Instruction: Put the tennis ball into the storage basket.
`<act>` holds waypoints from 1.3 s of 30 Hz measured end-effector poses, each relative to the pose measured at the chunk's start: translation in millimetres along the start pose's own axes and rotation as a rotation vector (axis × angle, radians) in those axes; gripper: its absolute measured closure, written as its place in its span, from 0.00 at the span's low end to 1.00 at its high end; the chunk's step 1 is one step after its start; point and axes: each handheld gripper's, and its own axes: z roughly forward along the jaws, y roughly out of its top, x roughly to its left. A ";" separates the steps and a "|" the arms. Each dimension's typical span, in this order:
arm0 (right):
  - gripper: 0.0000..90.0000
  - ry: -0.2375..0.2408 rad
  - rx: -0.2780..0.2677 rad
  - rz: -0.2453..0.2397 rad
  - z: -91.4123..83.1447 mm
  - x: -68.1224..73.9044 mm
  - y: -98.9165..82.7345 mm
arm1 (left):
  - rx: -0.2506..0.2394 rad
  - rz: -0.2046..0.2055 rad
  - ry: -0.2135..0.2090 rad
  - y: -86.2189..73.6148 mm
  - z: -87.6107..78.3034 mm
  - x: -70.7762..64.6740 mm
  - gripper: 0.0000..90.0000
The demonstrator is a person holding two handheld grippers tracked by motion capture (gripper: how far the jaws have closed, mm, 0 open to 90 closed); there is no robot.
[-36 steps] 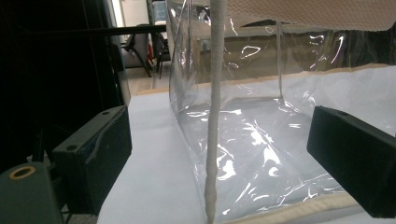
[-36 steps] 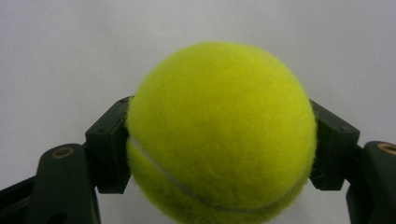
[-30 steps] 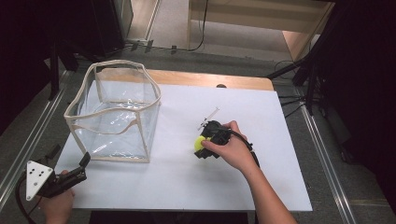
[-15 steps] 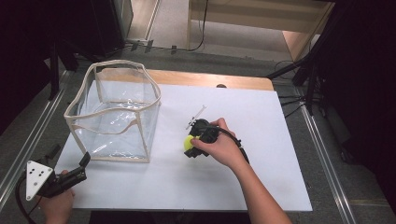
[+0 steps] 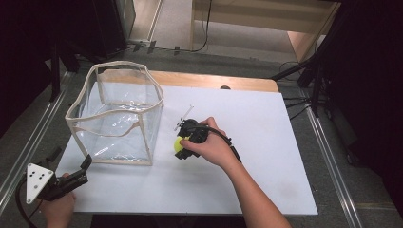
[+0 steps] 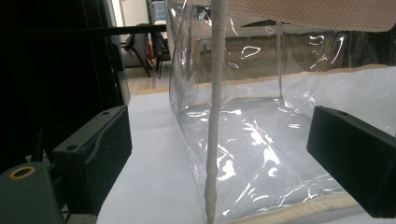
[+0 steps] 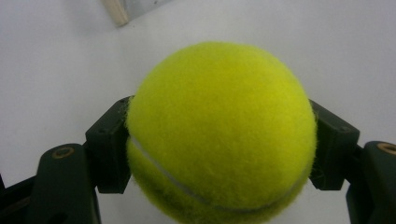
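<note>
The right gripper (image 5: 179,145) clamps the ball (image 7: 219,133), just off the bag's (image 5: 116,116) three o'clock side. The left gripper (image 6: 219,154), jaws wide, faces the bag's corner.

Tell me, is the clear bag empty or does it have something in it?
Empty: the clear bag shows a bare bottom; the tennis ball sits outside, in the right tongs.

We see a white table (image 5: 266,156) with a wooden far edge, grey floor (image 5: 332,156) around it, dark surroundings, cables (image 5: 204,33) and a pale wooden shelf (image 5: 266,19) beyond.
</note>
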 end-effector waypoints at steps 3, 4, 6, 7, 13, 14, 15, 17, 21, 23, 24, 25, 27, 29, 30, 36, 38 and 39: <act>0.26 0.002 0.002 -0.009 1.6 1.8 5.0 | 0.000 -0.003 0.000 -0.1 0.1 -0.4 0.08; 0.26 -0.001 0.006 -0.012 1.7 2.4 6.7 | 0.000 -0.001 -0.001 0.0 0.1 0.0 0.08; 0.26 0.006 0.002 -0.018 1.6 3.3 9.6 | 0.001 -0.003 0.000 0.0 -0.1 0.2 0.08; 0.26 0.006 0.002 -0.018 1.6 3.3 9.6 | 0.001 -0.003 0.000 0.0 -0.1 0.2 0.08; 0.26 0.018 -0.006 -0.027 -1.4 6.8 19.7 | 0.001 -0.004 0.001 0.0 0.3 -0.3 0.08; 0.26 0.020 -0.010 -0.030 -1.9 7.2 21.0 | 0.001 -0.003 0.001 0.0 0.2 -0.2 0.08; 0.26 0.021 -0.010 -0.035 -2.7 7.5 22.3 | 0.001 -0.004 0.001 0.0 0.3 -0.2 0.08; 0.26 0.020 -0.011 -0.038 -4.3 8.7 24.8 | 0.001 -0.004 0.000 0.0 0.3 -0.3 0.08; 0.26 0.025 -0.017 -0.046 -10.4 11.0 30.1 | 0.001 -0.004 0.001 0.0 0.5 -0.4 0.08; 0.26 0.032 -0.025 -0.053 -12.0 11.1 31.6 | 0.001 -0.004 0.001 0.0 0.5 -0.4 0.08; 0.26 0.034 -0.028 -0.049 -16.3 12.4 34.1 | -0.001 -0.004 0.001 -0.1 0.5 -0.3 0.08; 0.26 0.034 -0.028 -0.049 -16.3 12.4 34.1 | -0.001 -0.004 0.001 -0.1 0.5 -0.3 0.08; 0.26 0.039 -0.034 -0.070 -21.6 12.7 38.3 | 0.001 -0.005 0.001 -0.1 0.4 -0.3 0.08; 0.26 0.042 -0.032 -0.060 -23.8 13.8 39.5 | 0.007 -0.003 0.002 0.2 0.0 -0.2 0.08; 0.26 0.049 -0.041 -0.071 -27.0 13.7 42.1 | 0.001 -0.004 0.002 0.0 0.4 -0.3 0.08; 0.26 0.061 -0.050 -0.081 -35.5 15.0 49.2 | 0.001 -0.001 0.003 0.0 0.6 -0.3 0.08; 0.26 0.065 -0.043 -0.081 -40.0 16.0 53.6 | 0.001 -0.003 0.002 0.0 0.6 -0.2 0.08; 0.26 0.063 -0.044 -0.086 -41.1 16.2 55.2 | 0.001 -0.002 0.002 0.0 0.6 -0.2 0.08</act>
